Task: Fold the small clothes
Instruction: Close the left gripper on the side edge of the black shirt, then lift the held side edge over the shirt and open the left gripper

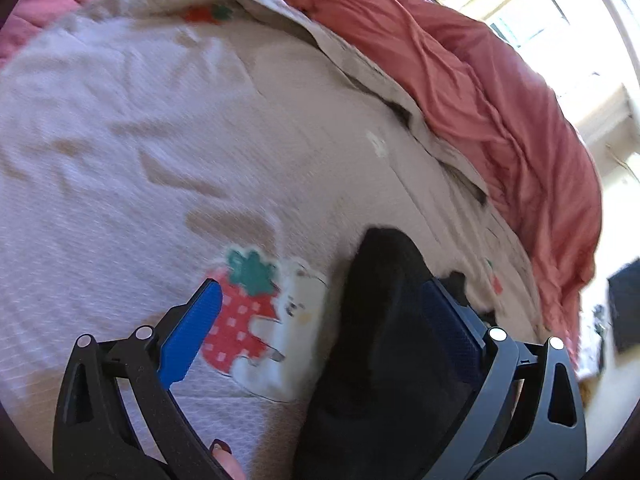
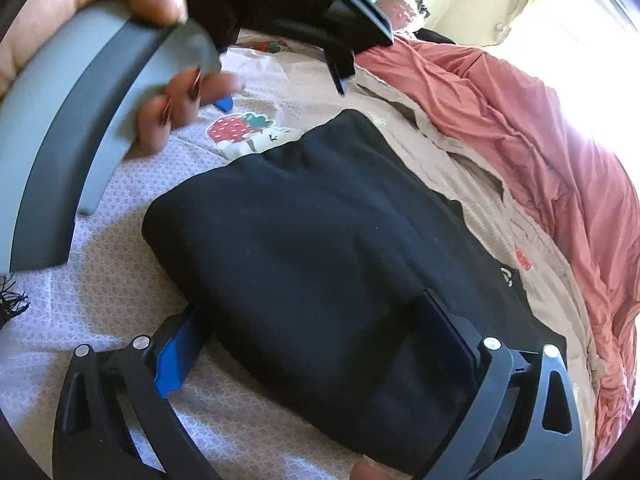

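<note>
We see the white waffle-textured bedspread with strawberry patches (image 1: 120,128) as the work surface, with a rumpled coral-red quilt (image 2: 540,128) bunched along its far side, and the folded black fabric garment (image 2: 320,248) lying flat in the middle of the bedspread, partly over one strawberry patch (image 2: 236,128). Risk, in our judgement: the soft bundle could spring open or slide on the bedding if a finger drags its edge, and the thick fold may slip out of a shallow grip; the quilt close by could also snag a corner. Our right gripper (image 2: 320,344) is spread wide, jaws straddling the near edge of the garment, right blue pad against the cloth, left pad beside it; nothing is pinched. Our left gripper (image 1: 320,312) is spread wide too, right finger on or just over the garment's end, left finger over the patch, gripping nothing. A person's hand (image 2: 100,12) holds that gripper's grey handle.
</note>
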{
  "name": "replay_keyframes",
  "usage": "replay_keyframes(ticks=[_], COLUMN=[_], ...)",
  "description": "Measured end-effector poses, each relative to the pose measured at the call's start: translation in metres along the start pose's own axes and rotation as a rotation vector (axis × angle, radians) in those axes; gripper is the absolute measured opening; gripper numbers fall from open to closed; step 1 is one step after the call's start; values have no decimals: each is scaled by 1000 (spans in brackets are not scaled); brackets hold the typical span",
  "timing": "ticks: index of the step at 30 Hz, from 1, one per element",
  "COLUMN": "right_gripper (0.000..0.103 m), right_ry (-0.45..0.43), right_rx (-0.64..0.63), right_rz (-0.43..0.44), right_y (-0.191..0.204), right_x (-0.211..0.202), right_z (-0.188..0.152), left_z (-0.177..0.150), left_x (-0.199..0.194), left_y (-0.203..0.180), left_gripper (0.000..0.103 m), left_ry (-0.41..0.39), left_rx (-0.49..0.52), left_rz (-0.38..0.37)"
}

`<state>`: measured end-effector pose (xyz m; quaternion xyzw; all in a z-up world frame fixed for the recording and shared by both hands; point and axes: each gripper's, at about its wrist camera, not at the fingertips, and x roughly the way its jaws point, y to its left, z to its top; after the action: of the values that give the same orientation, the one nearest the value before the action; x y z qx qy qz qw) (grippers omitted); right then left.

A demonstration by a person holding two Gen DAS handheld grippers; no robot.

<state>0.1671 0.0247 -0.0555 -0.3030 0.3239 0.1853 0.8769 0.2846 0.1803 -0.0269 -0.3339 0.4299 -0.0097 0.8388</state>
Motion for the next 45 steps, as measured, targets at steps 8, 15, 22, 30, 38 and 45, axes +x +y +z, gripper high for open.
replay_keyframes(ticks=[8,15,22,30,38,45], right_gripper=[40,11,10,10,9,8], right_ry=[-77,-153,-178,-173,-215,-263], right_rx=[7,117,245,238,273,382], right_rz=[-14,48,141,141,125,124], right_y=[-2,-22,-44,-40,-47,-75], right_x=[-11,-29,-37,-39,-50,-77], right_z=[1,-1,-8,-9,-15,-32], left_z=[4,-3,-17,-27,-28,-43], left_x=[16,24,39,46,24,1], left_y=[10,5,-11,-24,-41,-82], left_gripper=[88,88,67,25,12,12], left_ry=[134,200,276,300,232,166], left_rx=[-27,-70,-58,-16,21,62], left_rz=[-171,-291,-348,-320,-366,-332])
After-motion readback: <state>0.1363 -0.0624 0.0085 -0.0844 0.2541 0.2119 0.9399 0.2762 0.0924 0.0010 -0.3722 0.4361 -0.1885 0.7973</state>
